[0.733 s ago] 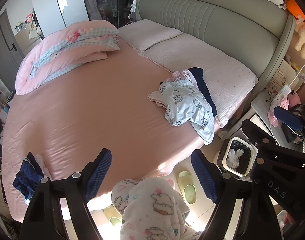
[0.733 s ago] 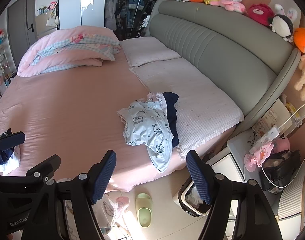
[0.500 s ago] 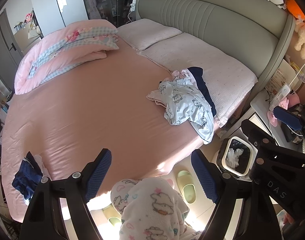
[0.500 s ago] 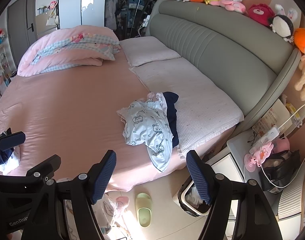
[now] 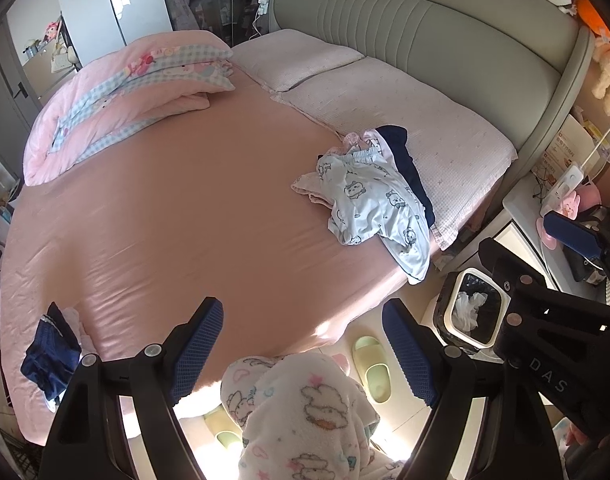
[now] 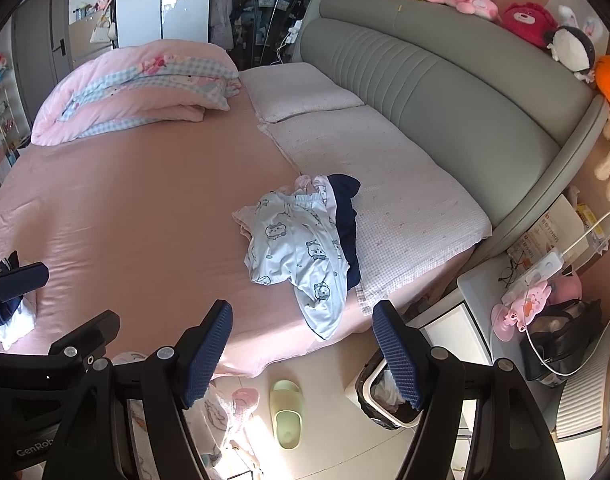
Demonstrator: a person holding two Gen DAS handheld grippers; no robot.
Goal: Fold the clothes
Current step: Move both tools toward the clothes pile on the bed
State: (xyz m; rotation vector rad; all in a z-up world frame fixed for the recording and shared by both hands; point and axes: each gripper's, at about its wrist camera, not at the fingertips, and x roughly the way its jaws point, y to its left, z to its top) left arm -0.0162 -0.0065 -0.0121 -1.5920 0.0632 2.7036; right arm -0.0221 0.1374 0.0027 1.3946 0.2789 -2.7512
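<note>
A heap of clothes lies near the right edge of the pink bed: light blue bear-print pyjamas on top, a dark navy garment beneath. Another small pile of navy and white clothes sits at the bed's near left corner. My left gripper is open above the bed's near edge, well short of the heap. My right gripper is open too, with nothing between its fingers. Each gripper shows at the edge of the other's view.
A folded pink quilt and two pillows lie by the grey headboard. Beside the bed stand a white bin, green slippers and a nightstand. A person's fleece-clad leg is below my left gripper.
Both views shift only very slightly; the grippers stay open and the clothes have not moved.
</note>
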